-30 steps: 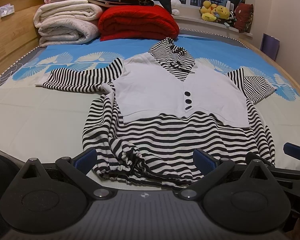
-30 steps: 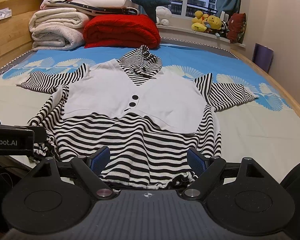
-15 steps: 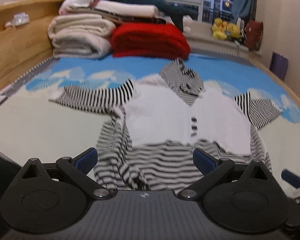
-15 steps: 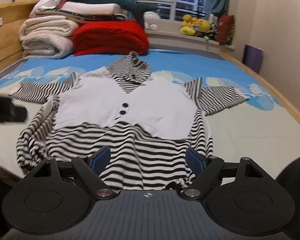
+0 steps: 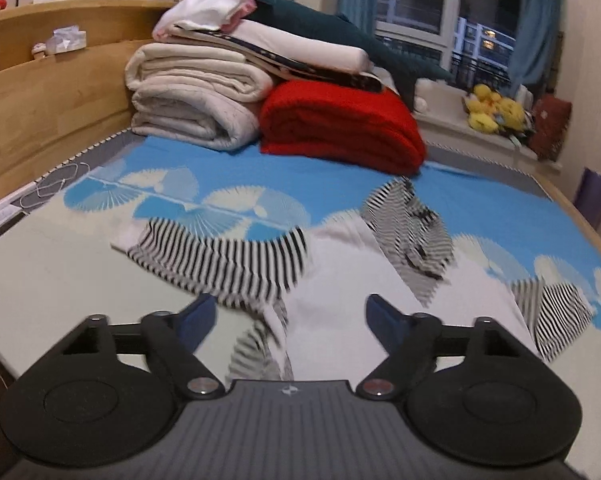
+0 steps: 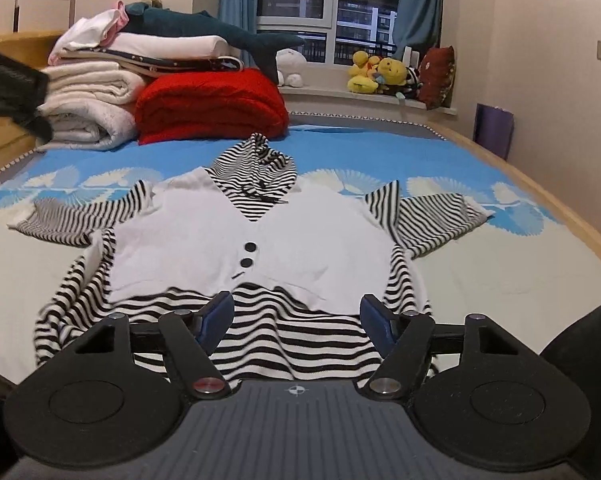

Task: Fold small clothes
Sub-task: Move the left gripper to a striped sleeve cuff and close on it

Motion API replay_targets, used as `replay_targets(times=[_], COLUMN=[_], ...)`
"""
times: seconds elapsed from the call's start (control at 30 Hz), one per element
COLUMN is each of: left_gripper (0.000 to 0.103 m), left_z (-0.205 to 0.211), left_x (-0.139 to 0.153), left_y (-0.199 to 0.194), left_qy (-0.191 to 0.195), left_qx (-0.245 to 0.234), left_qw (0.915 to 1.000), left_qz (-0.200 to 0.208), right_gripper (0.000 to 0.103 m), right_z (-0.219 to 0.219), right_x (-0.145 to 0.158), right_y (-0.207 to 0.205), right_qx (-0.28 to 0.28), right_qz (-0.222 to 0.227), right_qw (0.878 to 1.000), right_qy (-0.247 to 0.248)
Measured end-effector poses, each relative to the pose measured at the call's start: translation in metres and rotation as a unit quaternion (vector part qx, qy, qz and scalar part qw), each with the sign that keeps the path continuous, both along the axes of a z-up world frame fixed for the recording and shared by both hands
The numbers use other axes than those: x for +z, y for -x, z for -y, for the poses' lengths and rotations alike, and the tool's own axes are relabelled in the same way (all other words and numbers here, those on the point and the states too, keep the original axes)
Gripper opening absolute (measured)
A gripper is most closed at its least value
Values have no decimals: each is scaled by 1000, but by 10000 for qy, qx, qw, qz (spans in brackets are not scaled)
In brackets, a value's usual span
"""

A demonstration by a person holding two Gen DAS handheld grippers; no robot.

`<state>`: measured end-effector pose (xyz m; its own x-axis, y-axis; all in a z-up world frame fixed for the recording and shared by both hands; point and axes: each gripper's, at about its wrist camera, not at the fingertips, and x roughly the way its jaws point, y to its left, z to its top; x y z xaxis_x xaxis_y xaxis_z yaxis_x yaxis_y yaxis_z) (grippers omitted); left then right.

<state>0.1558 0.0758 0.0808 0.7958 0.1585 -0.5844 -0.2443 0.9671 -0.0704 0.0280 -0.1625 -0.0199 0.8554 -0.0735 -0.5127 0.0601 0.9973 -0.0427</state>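
Closing both sets of jaws over nothing, we are holding the left gripper (image 5: 288,316) and right gripper (image 6: 296,316) above the striped hoodie (image 6: 252,240), which is lying flat on the bed (image 6: 520,276).

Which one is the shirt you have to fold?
Look at the bed with the blue fan-print sheet. In its middle lies the striped shirt, spread flat. It is the only black-and-white striped thing there, with a white vest front and two black buttons.
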Motion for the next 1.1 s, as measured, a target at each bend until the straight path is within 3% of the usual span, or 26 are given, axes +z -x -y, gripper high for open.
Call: replay_targets(times=[0.13,0.3,0.4,0.6,0.67,0.73,0.8,0.87,1.03,1.1], left_gripper=[61,61,60,60,60,61,61,61,62,63], left_z=[-31,-79,-115,-174,-191,-202,-211,-226,-272,-283], left_x=[3,-18,-44,-115,-139,-150,-158,-165,-180,-184], left_y=[-57,-134,-174,-209,-218,-225,-235,-239,-234,-234], left_qy=[1,-407,-351,-607,-397,-199,-339,-231,588,919], left_qx=[255,691,981,1882,2258,2310,2270,2398,2886,2811], left_qw=[9996,9968,9944,9788,9678,9673,9668,9631,9458,9463], left_qz=[114,9,-191,-529,-1042,-1027,-1123,-1198,-1371,-1304], right_gripper=[71,71,72,72,72,72,72,73,79,79], right_z=[-3,2,4,8,8,7,7,8,5,5], right_x=[0,-6,-15,-34,-42,-50,-50,-45,-34,-30], right_y=[-3,-9,-13,-25,-31,-39,-50,-64,-109,-135], right_qx=[-28,-146,-275,-291,-277,-244,-255,-282,-212,-128], right_qz=[-39,-273,-404,-636,-768,-920,-978,-911,-744,-707], right_qw=[10000,9995,9985,9960,9945,9928,9922,9934,9950,9952], right_qy=[85,63,236,553,649,731,728,636,636,667])
